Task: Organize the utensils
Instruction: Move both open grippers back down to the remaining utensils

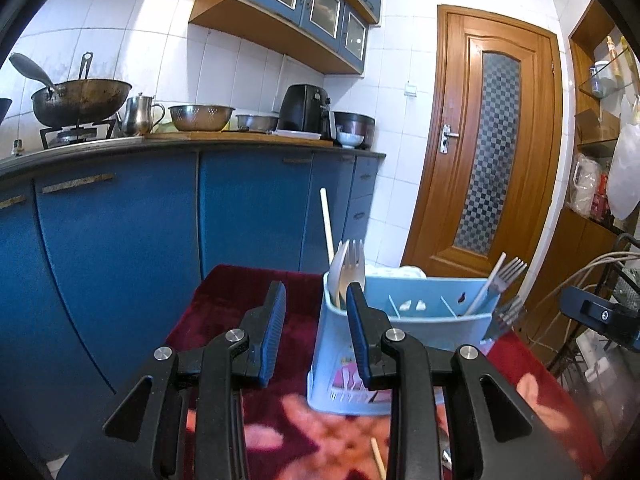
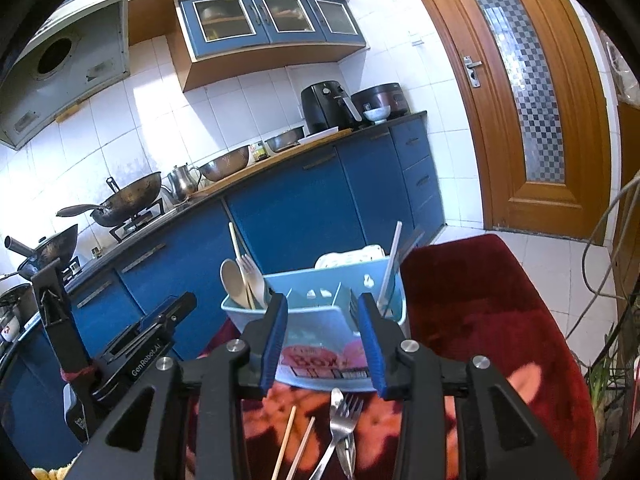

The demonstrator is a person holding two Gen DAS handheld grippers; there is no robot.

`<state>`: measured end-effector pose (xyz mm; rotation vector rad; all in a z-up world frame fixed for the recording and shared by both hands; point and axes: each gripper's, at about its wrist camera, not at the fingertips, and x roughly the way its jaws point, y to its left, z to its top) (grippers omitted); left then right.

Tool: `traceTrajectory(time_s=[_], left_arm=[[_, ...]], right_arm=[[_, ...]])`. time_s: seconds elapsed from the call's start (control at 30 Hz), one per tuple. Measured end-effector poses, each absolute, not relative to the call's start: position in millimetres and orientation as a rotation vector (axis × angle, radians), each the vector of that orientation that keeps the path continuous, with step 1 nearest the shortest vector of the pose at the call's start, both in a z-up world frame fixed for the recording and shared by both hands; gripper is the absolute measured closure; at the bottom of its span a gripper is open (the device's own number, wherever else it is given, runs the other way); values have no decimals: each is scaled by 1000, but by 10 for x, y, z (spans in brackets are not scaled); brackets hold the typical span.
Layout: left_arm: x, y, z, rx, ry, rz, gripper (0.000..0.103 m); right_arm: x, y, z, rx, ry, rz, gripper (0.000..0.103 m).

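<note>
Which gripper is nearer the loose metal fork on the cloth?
Right. The right gripper hangs open just above the metal fork, which lies under its fingers. The left gripper is off to the side, beside the blue holder.

Red floral cloth (image 2: pixel 480 300) bears blue caddy (image 2: pixel 320 332), fork (image 2: pixel 340 420), chopsticks (image 2: pixel 286 440)

A wok (image 1: pixel 82 98), kettle (image 1: pixel 140 114) and air fryer (image 1: pixel 306 107) stand on the counter (image 1: pixel 240 138).
</note>
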<state>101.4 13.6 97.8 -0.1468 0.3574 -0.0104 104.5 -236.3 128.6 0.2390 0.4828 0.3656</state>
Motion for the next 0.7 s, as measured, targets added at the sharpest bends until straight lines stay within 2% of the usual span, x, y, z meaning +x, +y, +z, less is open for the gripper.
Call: traceTrajectory(time_s=[0.7], left_arm=[[711, 161, 597, -115, 549, -48, 72]], right_arm=[[707, -2515, 755, 285, 632, 322, 63]])
